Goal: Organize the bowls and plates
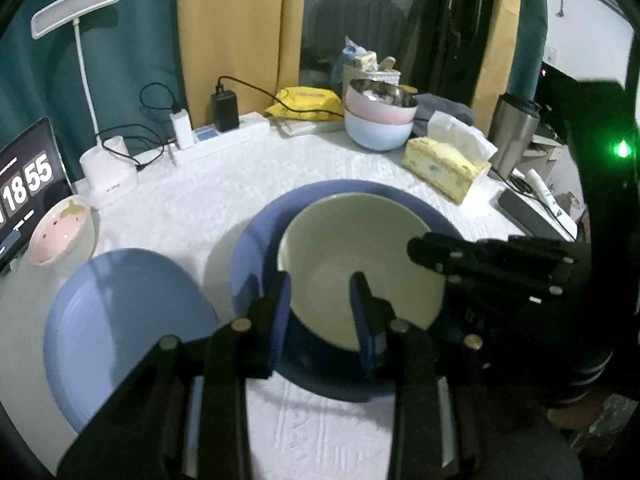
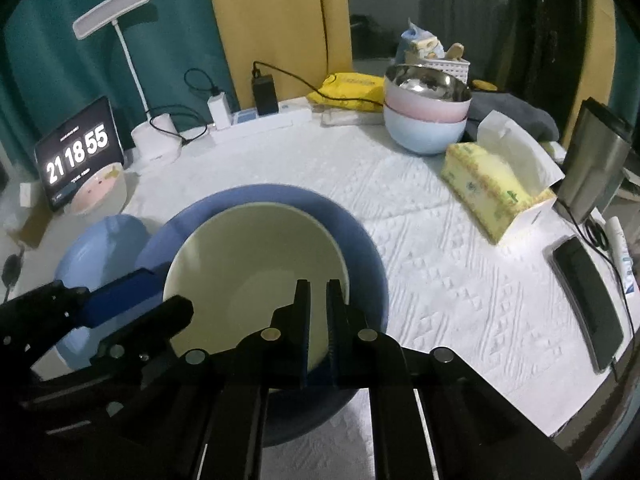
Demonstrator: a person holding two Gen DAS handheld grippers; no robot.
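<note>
Left tongs stand wide, one finger outside the cream bowl's near-left wall and one inside it; contact with the rim cannot be told. Right tongs are narrow, fingers straddling the bowl's right rim, apparently pinching it. The bowl sits in the dark blue plate, which lies on the white cloth over the bench. A light blue plate lies just left of the dark one. A strawberry bowl stands further left, before the clock screen. Far side: a stack of bowls, steel in pink in pale blue. A tissue box and a steel tumbler stand to the right.
</note>
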